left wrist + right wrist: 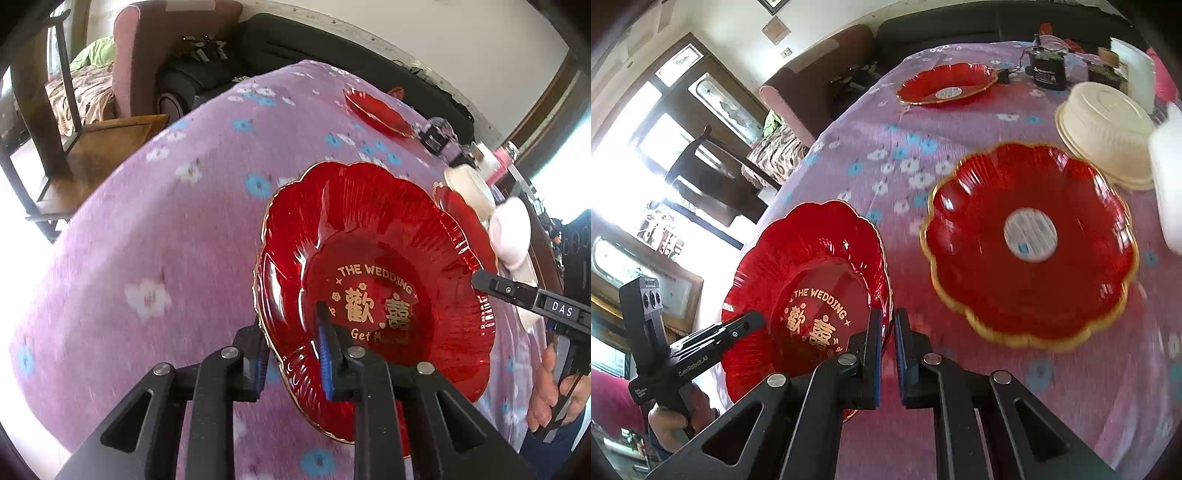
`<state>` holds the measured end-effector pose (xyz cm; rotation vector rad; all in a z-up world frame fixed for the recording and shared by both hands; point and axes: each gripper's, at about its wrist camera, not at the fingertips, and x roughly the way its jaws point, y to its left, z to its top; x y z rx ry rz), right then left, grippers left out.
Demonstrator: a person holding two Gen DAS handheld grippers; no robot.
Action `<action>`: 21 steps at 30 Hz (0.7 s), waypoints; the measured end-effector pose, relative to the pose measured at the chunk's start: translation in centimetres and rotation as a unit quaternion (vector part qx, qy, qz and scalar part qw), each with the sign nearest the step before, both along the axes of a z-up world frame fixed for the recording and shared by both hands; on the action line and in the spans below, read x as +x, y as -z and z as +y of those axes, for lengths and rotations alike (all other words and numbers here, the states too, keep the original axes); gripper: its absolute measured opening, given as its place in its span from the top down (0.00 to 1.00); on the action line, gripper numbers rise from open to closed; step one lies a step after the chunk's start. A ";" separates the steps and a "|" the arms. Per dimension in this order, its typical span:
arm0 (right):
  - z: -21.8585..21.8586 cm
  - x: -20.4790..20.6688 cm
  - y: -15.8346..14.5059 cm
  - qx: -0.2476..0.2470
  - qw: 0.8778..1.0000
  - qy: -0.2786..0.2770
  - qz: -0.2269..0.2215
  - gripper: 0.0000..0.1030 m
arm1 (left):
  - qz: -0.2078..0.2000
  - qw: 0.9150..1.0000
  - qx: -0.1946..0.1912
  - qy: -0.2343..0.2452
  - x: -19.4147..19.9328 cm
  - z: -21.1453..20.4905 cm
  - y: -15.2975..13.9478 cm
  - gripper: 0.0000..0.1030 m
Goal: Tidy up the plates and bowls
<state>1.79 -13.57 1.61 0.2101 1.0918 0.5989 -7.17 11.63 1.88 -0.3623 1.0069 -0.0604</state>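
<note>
Both my tongs, left tongs (295, 343) and right tongs (888, 354), pinch opposite rims of the lettered red plate (373, 291), carried above the bench (147, 240). Next, lowering it squarely onto the second red plate (1028, 243) alongside.

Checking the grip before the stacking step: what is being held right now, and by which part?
The red wedding plate is held by its scalloped rim: left gripper on one edge, right gripper on the opposite edge.

Left wrist camera looks steeply down along its fingers, close over the wedding plate (373, 295) at 3 o'clock. Right wrist camera faces likewise; both share that plate, at 8 o'clock, and the purple floral tablecloth (886, 155).
</note>
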 end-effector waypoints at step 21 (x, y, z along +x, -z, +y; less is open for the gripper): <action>-6.3 -4.8 1.2 0.044 0.999 0.022 0.014 0.89 | -0.013 0.998 -0.010 0.059 -3.7 -5.0 0.1 0.66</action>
